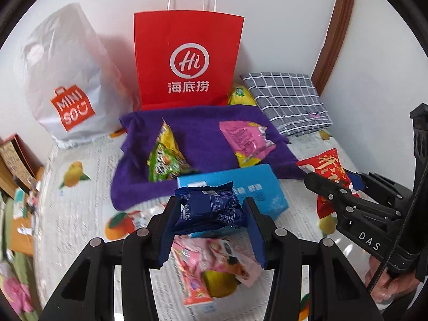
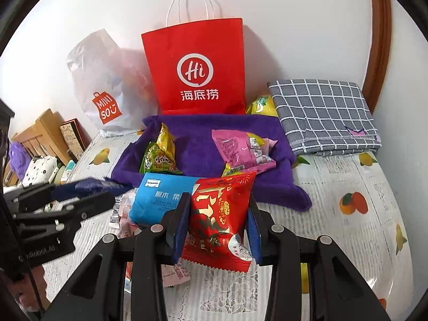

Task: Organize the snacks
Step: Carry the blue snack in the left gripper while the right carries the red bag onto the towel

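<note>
Two packets up at once, purple towel dead ahead

Both tongs are loaded right now. The left tongs (image 1: 211,214) are clamped on a dark blue snack packet (image 1: 211,206), pads pressing its crinkled sides, and it hangs clear above the table (image 1: 75,208). The right tongs (image 2: 218,227) are pinched on a red snack packet (image 2: 219,214) in the same way, also lifted.

Just beyond both tongs lies a blue box (image 2: 163,200), and past that the purple towel (image 2: 200,144), which already carries a green and yellow packet (image 2: 159,155) and a pink packet (image 2: 240,147). Further ahead stands a red paper bag (image 2: 195,67), with a white plastic bag (image 1: 64,80) to its left.

My guess is the towel is where these two go. If so, I'd carry both high enough to clear the blue box, aim for the bare purple patch between the green and pink packets, and lower before letting go so nothing slides off. The packets are puffy and slippery, so keep the squeeze steady and don't tilt.

Hard to tell: what's inside either bag, since neither opening is visible. A yellow packet (image 2: 260,107) behind the towel is mostly hidden. Under the left tongs there are pink wrappers (image 1: 214,262), partly covered by the fingers, so I can't count them. Clutter left of the table is blurred.
</note>
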A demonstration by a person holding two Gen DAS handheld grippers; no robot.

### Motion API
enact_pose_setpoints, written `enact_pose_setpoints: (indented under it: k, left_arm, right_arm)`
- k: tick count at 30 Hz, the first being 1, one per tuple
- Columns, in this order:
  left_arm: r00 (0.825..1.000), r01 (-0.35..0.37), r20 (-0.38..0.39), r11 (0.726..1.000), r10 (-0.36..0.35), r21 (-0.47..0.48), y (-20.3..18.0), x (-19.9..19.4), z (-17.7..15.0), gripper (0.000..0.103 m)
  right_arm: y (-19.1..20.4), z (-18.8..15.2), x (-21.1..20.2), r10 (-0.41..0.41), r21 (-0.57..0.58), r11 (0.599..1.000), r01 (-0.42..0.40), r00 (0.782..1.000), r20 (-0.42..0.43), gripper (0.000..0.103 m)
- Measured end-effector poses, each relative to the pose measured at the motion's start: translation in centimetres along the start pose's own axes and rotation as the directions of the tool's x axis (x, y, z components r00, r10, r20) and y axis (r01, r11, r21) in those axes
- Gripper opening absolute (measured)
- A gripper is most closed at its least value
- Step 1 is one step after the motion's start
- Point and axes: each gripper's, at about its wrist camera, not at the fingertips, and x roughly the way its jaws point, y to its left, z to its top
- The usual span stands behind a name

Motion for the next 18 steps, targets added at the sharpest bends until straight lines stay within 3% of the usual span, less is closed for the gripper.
enact_pose_setpoints:
  k: [8, 18]
  left_arm:
    - [1.0, -0.008, 0.016, 1.0, 0.008, -0.003, 0.4, 0.8, 1.4, 0.046]
    - [1.0, -0.012, 0.016, 1.0, 0.012, -0.003, 0.4, 3.3, 3.3, 0.046]
  right_arm:
    - [-0.6, 1.1, 1.4, 0.028, -0.006, 1.0, -0.028, 1.0, -0.005, 0.039]
    - [-1.6, 3.3, 3.3, -0.006, -0.015, 1.0, 0.006, 1.0, 0.002, 0.039]
